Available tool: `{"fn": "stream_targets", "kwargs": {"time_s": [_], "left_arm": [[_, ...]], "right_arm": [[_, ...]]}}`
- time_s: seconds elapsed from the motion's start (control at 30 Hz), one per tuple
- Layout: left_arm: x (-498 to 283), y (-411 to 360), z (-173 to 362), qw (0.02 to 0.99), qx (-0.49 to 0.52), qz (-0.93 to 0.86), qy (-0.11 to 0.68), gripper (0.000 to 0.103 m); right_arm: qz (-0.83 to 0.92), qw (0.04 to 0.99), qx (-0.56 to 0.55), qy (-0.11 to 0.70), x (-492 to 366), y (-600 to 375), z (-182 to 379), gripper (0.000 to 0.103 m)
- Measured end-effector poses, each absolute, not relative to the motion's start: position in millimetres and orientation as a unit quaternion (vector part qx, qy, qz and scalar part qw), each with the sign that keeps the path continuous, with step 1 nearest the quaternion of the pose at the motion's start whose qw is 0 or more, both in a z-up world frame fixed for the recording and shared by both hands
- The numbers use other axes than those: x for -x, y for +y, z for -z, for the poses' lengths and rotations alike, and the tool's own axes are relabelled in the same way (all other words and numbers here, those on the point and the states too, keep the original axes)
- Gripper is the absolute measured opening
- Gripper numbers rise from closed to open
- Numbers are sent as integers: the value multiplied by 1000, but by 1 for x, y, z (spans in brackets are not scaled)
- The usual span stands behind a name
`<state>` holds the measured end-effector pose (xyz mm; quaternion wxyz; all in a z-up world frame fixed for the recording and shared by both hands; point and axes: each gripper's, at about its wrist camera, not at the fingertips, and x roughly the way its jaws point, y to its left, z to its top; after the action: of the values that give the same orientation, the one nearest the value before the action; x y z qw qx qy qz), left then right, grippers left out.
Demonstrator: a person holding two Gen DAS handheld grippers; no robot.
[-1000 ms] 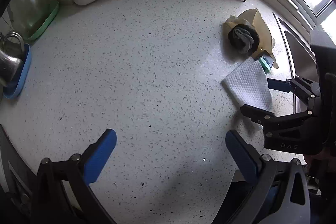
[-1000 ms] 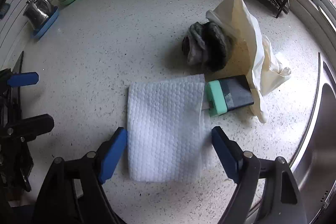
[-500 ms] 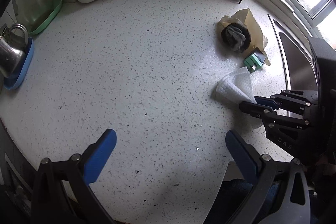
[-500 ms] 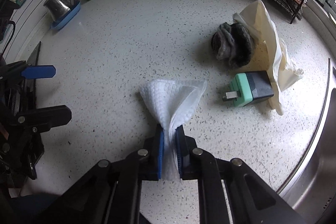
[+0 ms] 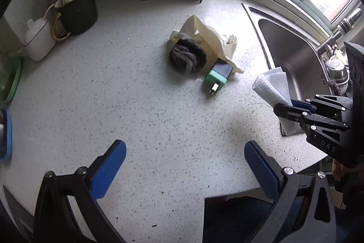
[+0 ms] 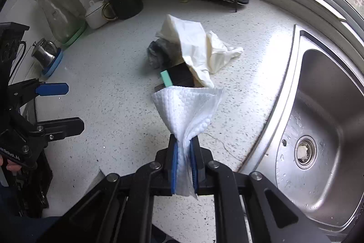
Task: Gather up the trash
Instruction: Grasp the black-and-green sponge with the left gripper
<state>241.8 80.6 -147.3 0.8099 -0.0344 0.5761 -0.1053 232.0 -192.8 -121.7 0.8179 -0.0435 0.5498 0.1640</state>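
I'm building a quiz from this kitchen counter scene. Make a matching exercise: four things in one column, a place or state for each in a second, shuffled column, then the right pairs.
Things:
1. white embossed paper towel
2. mint-green and black plug adapter
3. dark mug with gold handle
4. left gripper

Places or states:
A. holds kitchen utensils
B. open, nothing between its blue pads
C. pinched in the shut right gripper
D. lying on the speckled counter beside a grey cloth bundle

Pairs: 1-C, 2-D, 3-A, 4-B
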Motion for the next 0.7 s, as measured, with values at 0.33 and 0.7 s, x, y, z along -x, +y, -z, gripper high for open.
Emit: {"fn": "stream_targets", "kwargs": {"time_s": [0.33, 0.7], "left_arm": [[-309, 30, 165, 796, -18, 191, 574, 103], [-343, 2, 199, 772, -59, 229, 590, 78]], "right_arm": [[-73, 827, -38, 556, -220, -247, 120, 9], [-29, 818, -60, 571, -229, -261, 124, 9]]}}
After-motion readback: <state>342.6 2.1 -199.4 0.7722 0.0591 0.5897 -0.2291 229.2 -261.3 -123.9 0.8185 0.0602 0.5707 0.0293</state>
